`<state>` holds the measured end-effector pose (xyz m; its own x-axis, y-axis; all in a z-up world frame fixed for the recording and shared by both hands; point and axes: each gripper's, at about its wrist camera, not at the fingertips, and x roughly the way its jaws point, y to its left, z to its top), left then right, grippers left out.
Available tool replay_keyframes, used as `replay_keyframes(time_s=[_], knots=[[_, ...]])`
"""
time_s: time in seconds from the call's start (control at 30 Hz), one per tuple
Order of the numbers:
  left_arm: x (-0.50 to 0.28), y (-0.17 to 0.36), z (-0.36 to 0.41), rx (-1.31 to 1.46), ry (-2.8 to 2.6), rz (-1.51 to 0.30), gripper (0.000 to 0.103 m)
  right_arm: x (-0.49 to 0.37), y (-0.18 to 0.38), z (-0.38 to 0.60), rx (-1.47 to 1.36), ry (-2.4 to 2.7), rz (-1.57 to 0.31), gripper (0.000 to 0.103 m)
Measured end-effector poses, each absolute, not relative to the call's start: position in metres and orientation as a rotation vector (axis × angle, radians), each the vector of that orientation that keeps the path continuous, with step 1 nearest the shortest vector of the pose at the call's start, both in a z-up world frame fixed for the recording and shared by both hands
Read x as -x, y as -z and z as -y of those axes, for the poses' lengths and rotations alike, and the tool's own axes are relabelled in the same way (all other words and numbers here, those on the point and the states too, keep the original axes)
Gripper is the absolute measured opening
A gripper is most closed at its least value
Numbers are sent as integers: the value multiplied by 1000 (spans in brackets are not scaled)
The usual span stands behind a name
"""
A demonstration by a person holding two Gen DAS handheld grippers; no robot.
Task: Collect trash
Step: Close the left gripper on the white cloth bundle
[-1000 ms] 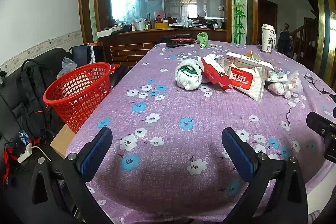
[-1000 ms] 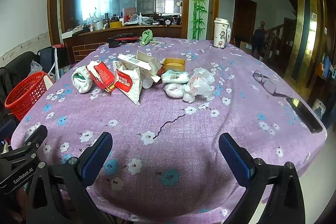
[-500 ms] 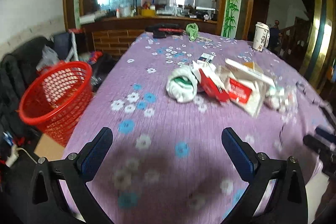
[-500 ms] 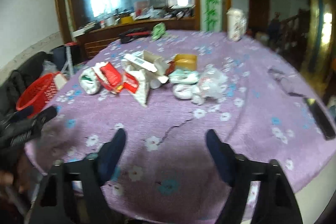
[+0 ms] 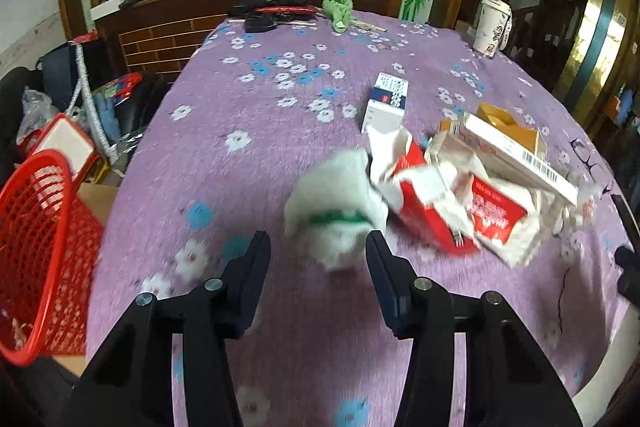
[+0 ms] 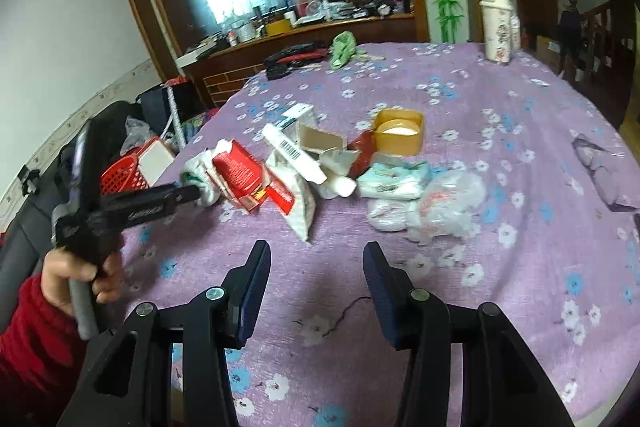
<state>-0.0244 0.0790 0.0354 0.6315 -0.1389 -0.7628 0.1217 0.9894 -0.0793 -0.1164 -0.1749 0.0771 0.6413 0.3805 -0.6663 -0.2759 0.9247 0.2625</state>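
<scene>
A pile of trash lies on the purple flowered tablecloth (image 5: 256,131): a crumpled white-and-green wrapper (image 5: 336,203), red-and-white packets (image 5: 492,211), a long white box (image 5: 516,151), a yellow tub (image 6: 400,131) and clear plastic bags (image 6: 444,203). My left gripper (image 5: 318,255) is open, its fingers just short of the white-and-green wrapper, which also shows in the right wrist view (image 6: 200,175). My right gripper (image 6: 316,267) is open and empty over bare cloth, in front of the pile. A red mesh basket (image 5: 36,247) stands off the table's left edge.
A small blue-and-white box (image 5: 386,101) lies behind the pile. A white cup (image 5: 492,27), a green cloth (image 5: 338,9) and black items (image 5: 272,13) sit at the far edge. Glasses (image 6: 600,159) lie at the right. Bags crowd the floor at the left.
Both grippers have narrowed their jaws but remain open. My left gripper has moved forward and right up to the white-and-green wrapper. My right gripper has moved closer to the pile.
</scene>
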Motion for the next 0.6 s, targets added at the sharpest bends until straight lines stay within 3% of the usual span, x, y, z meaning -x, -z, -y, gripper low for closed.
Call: replay_keyframes(time_s=[0.2, 0.27, 0.43, 0.6], knots=[[1, -30, -75, 56, 186, -867, 48, 89, -62, 162, -162, -422, -832, 52], [-5, -27, -76, 80, 195, -868, 34, 78, -58, 160, -192, -443, -846, 52], [-4, -29, -80, 109, 200, -845, 22, 53, -47, 151, -202, -421, -867, 50], [7, -35, -83, 106, 193, -808, 18, 38, -39, 135, -176, -416, -871, 30]])
